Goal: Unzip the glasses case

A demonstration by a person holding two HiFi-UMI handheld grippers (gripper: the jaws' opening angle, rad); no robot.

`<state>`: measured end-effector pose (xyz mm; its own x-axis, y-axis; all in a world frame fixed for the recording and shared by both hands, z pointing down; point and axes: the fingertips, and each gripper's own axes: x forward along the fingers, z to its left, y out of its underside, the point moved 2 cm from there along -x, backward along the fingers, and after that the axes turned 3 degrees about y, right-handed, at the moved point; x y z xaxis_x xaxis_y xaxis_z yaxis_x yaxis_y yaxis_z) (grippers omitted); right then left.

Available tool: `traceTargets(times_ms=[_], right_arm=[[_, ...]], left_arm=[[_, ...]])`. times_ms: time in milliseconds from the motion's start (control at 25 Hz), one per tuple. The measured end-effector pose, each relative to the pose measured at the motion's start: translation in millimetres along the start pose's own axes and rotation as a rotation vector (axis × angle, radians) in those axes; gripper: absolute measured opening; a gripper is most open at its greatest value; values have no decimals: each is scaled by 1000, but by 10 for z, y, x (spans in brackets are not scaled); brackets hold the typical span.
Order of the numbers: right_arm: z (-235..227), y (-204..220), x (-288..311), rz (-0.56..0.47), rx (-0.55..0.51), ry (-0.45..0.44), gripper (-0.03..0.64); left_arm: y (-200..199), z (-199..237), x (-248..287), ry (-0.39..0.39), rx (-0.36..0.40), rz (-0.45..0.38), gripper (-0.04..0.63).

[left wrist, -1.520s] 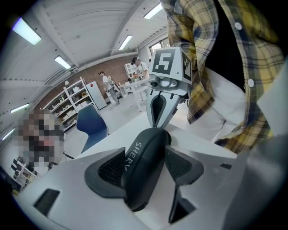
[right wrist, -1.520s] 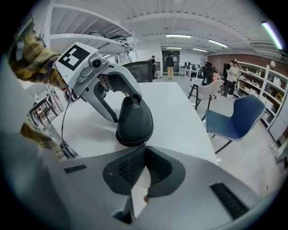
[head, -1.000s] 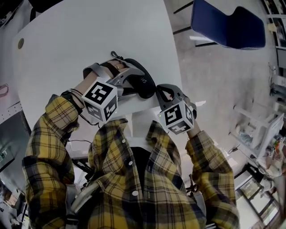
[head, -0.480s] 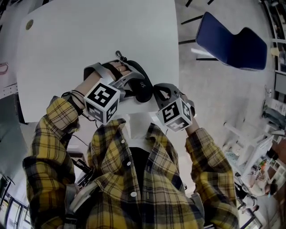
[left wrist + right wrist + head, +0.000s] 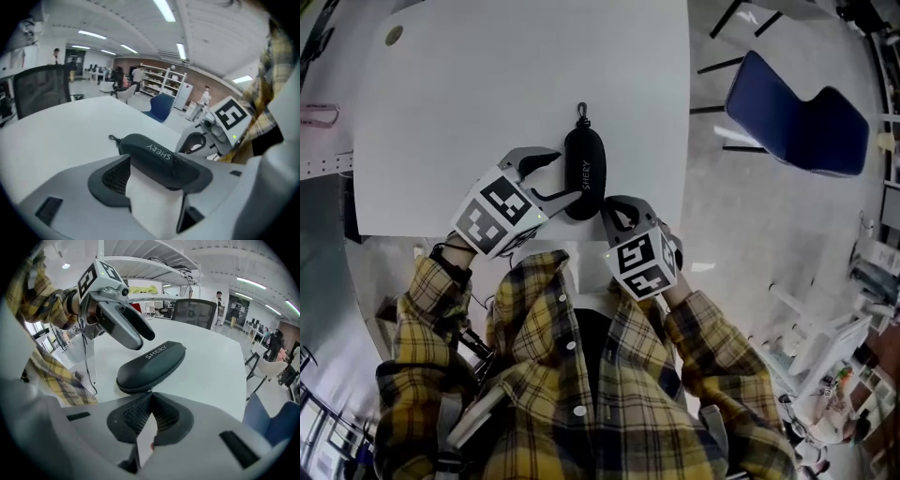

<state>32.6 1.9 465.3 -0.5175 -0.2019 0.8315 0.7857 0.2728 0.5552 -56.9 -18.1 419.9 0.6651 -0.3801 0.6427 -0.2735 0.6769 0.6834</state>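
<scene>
A black zipped glasses case [image 5: 584, 172] printed SHERY lies flat on the white table [image 5: 487, 94] near its front edge, with a small clip [image 5: 581, 113] at its far end. My left gripper [image 5: 547, 178] is open at the case's left side, its fingertips close against it; in the left gripper view the case [image 5: 149, 149] lies across the spread jaws of that gripper [image 5: 157, 180]. My right gripper [image 5: 606, 206] is shut, its tips at the case's near end [image 5: 150, 364]. Whether that gripper [image 5: 151, 393] pinches the zip pull cannot be seen.
The table's front edge runs just under both grippers, with the person's plaid shirt below. A blue chair [image 5: 802, 112] stands on the floor to the right. A pink object [image 5: 319, 114] lies at the far left. A dark office chair [image 5: 194, 312] stands beyond the table.
The case, earlier gripped in the left gripper at the table's edge, now lies flat on the table. The left gripper has rolled over and stands open. The right gripper shifted left, staying at the case's end.
</scene>
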Motion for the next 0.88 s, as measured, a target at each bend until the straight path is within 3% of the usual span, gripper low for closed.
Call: traceTargets(times_ms=[160,280,440,680,880], right_arm=[[189,-215,135,-20,-9,-31,-2],[419,-258,169,-24,-37,-56,-2],[550,-312,231,-25,-62,-91,-2],[629,-271,260,4,-75,-116,-2],[557,-248,274,6,-47,-115,-2]], left_arm=[[69,246,-87,-118,-257,-48,267],[130,258,-143,-167,-377,-100,267],[121,276,-56,-206,-373,-102,267],[198,154,29,-133,-412,-164,267],[193,156,56,-126,-351,-183,265]])
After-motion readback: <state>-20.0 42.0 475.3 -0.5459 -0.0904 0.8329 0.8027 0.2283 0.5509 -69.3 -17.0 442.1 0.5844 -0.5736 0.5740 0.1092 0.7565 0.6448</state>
